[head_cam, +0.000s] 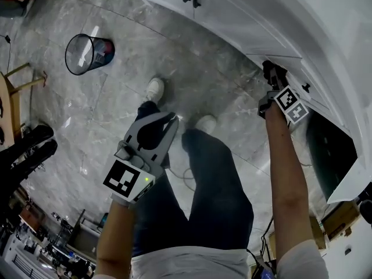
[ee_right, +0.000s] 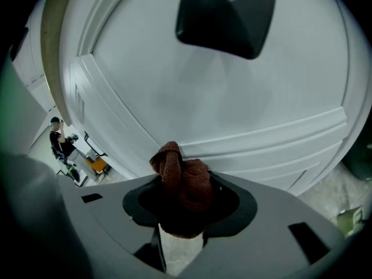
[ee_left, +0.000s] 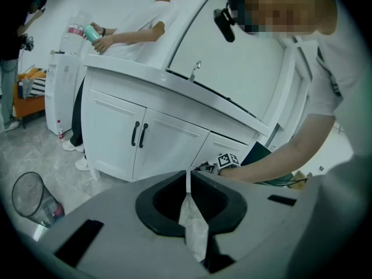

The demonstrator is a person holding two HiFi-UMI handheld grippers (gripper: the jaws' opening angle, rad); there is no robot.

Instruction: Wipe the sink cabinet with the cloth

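The white sink cabinet [head_cam: 244, 16] runs along the top right of the head view, and it also appears in the left gripper view [ee_left: 157, 135]. My right gripper [head_cam: 272, 75] is held up against a cabinet door, shut on a bunched brown cloth [ee_right: 181, 182]. The cloth touches or nearly touches the white door panel [ee_right: 221, 97] just below a black handle [ee_right: 225, 15]. My left gripper [head_cam: 172, 117] hangs low over my legs, away from the cabinet. Its jaws are shut with nothing between them, and the fingertips [ee_left: 187, 176] meet.
A wire waste bin [head_cam: 88, 53] stands on the grey marble floor at the left. A dark opening [head_cam: 328, 153] shows right of my right arm. Another person [ee_left: 136, 28] stands at the cabinet's far end holding a bottle. A tall white appliance [ee_left: 64, 92] stands beyond the cabinet.
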